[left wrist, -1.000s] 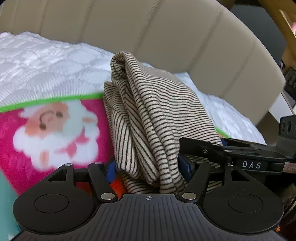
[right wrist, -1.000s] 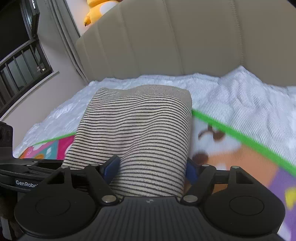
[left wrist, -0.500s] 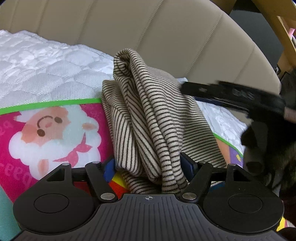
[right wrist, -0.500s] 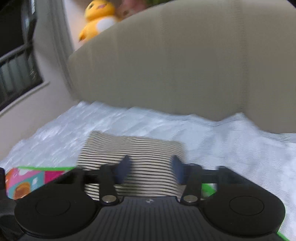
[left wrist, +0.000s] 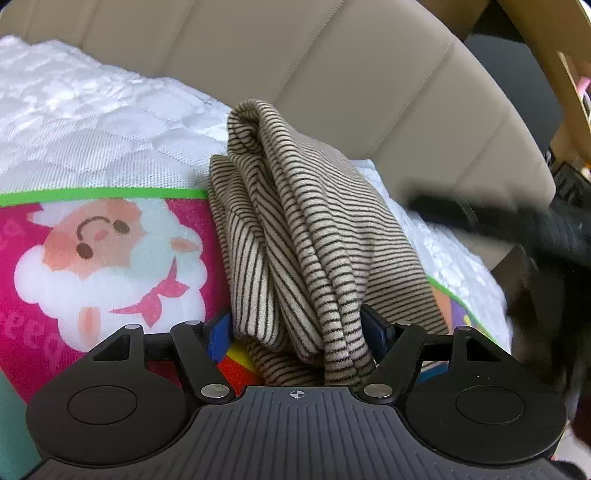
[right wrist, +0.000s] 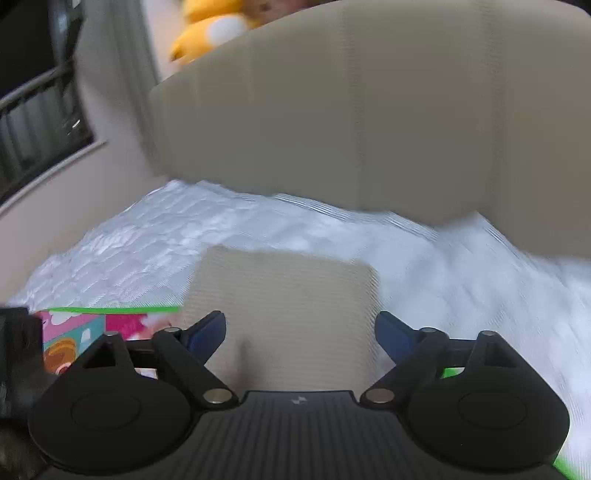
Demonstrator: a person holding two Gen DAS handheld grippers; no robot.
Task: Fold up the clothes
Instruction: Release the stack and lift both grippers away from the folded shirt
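A folded beige garment with thin black stripes (left wrist: 303, 236) lies on the bed, over the edge of a colourful play mat (left wrist: 96, 266). My left gripper (left wrist: 297, 332) is shut on the near edge of the folded garment, whose layers bunch between the blue fingertips (left wrist: 218, 332). In the right wrist view the same garment (right wrist: 288, 317) shows blurred, lying flat below. My right gripper (right wrist: 299, 328) is open and empty, held above the garment's near edge. The right gripper also shows as a dark blur in the left wrist view (left wrist: 498, 221).
A white quilted mattress cover (left wrist: 74, 122) spreads behind the mat. A beige padded headboard (right wrist: 369, 110) rises at the back. A yellow plush toy (right wrist: 207, 33) sits above the headboard's left end. A dark window (right wrist: 33, 92) is at the left.
My right gripper has let go of the striped garment, opened and lifted back away from it. My left gripper has stayed shut on the garment, nearly still.
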